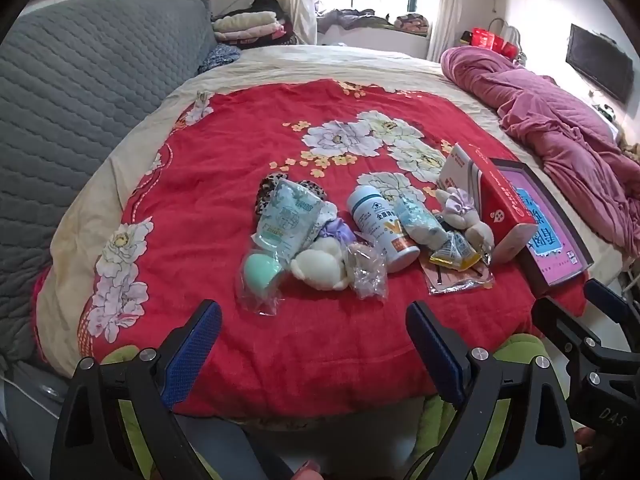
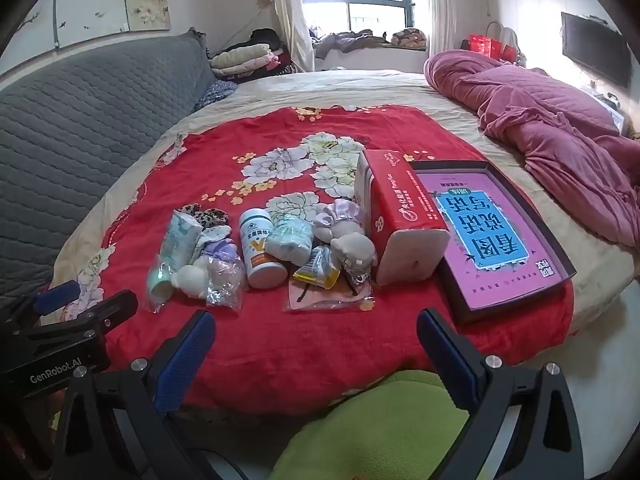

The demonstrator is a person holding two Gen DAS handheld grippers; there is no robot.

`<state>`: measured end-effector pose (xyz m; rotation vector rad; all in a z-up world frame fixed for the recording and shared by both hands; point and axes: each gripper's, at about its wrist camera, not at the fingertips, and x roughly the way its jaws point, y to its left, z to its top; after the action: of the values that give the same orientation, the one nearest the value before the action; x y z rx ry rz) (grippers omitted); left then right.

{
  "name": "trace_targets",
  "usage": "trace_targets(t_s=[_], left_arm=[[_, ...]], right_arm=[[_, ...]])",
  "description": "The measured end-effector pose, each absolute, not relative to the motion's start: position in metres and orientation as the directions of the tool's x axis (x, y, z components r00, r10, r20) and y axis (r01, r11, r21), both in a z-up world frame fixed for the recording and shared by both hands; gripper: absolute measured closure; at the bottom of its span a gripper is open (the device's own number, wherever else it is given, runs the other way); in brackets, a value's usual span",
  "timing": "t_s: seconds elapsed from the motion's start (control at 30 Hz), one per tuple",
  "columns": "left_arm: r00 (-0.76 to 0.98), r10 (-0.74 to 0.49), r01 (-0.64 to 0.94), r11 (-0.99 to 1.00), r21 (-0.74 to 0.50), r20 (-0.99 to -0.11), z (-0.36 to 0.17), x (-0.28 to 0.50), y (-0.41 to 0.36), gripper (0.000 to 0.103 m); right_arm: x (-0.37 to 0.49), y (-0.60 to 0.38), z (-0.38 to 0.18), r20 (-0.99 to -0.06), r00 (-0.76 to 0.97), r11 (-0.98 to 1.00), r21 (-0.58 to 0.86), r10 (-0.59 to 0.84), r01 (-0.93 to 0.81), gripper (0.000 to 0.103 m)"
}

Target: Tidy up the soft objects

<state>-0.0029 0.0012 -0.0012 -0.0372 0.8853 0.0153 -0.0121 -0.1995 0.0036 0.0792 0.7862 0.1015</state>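
Note:
A pile of small things lies on the red flowered blanket (image 1: pixel 248 152). In it are a cream plush toy (image 1: pixel 320 268), a mint sponge in a clear bag (image 1: pixel 262 270), a tissue pack (image 1: pixel 286 216), a leopard scrunchie (image 1: pixel 268 188), a white bottle (image 1: pixel 380 228) and a beige plush with a lilac bow (image 1: pixel 460 208). My left gripper (image 1: pixel 313 306) hovers open just short of the pile, nothing between its fingers. My right gripper (image 2: pixel 317 315) is open too, in front of the bottle (image 2: pixel 260 252) and the bowed plush (image 2: pixel 344 224).
A red tissue box (image 2: pixel 404 216) leans beside a dark tray (image 2: pixel 568 268) holding a pink book. A yellow sachet (image 2: pixel 316 272) lies on a hairpin card (image 2: pixel 328 300). A crumpled pink quilt (image 2: pixel 560 120) is at the right, a grey headboard (image 2: pixel 80 120) at the left, green cloth (image 2: pixel 380 420) below.

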Motion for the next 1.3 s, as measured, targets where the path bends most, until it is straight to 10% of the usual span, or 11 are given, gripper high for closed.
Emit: trace_targets(t_s=[1.3], left_arm=[[0.633, 0.003, -0.026, 1.000, -0.018, -0.774, -0.0026, -0.0030, 0.0002, 0.009]], right_arm=[[-0.0104, -0.2008, 0.0016, -0.703, 0.701, 0.992, 0.116, 0.123, -0.058, 0.002]])
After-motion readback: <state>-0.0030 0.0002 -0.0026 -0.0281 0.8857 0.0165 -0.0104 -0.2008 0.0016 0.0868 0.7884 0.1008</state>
